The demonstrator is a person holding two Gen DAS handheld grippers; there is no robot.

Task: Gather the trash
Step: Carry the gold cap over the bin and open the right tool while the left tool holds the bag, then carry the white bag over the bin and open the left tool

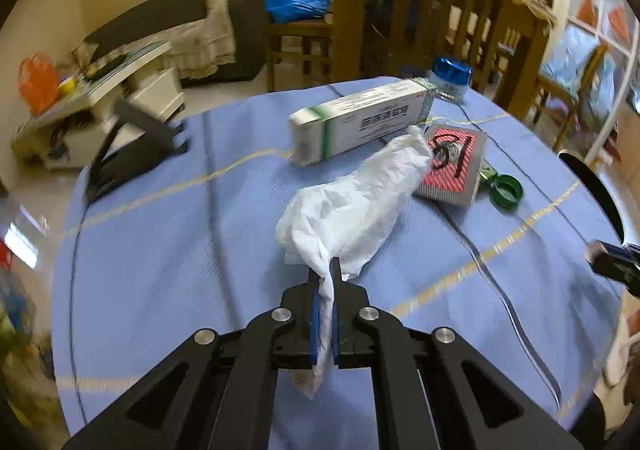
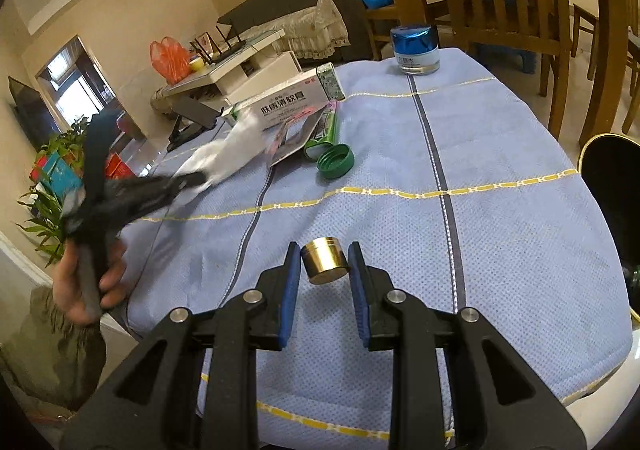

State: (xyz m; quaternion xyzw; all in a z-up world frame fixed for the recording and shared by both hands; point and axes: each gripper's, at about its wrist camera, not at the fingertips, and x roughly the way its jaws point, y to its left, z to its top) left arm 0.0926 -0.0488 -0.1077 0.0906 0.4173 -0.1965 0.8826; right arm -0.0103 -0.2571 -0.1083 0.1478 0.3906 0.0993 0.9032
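My left gripper [image 1: 325, 270] is shut on a crumpled white tissue [image 1: 356, 201] and holds it over the blue tablecloth [image 1: 160, 250]; the tissue hangs forward and a tail pokes out behind the pads. In the right wrist view the left gripper [image 2: 196, 179] shows blurred at left with the tissue [image 2: 228, 155]. My right gripper [image 2: 324, 250] is open, its fingers either side of a small gold cap [image 2: 325, 260] lying on the cloth, not touching it.
On the table lie a green-and-white medicine box [image 1: 360, 119], a red-and-white card [image 1: 454, 163], a green tube and cap [image 2: 334, 159], a blue-lidded jar [image 2: 416, 49] and a black stand [image 1: 132, 145]. A black bin rim [image 2: 612, 185] is at right. Wooden chairs [image 2: 520, 9] stand behind.
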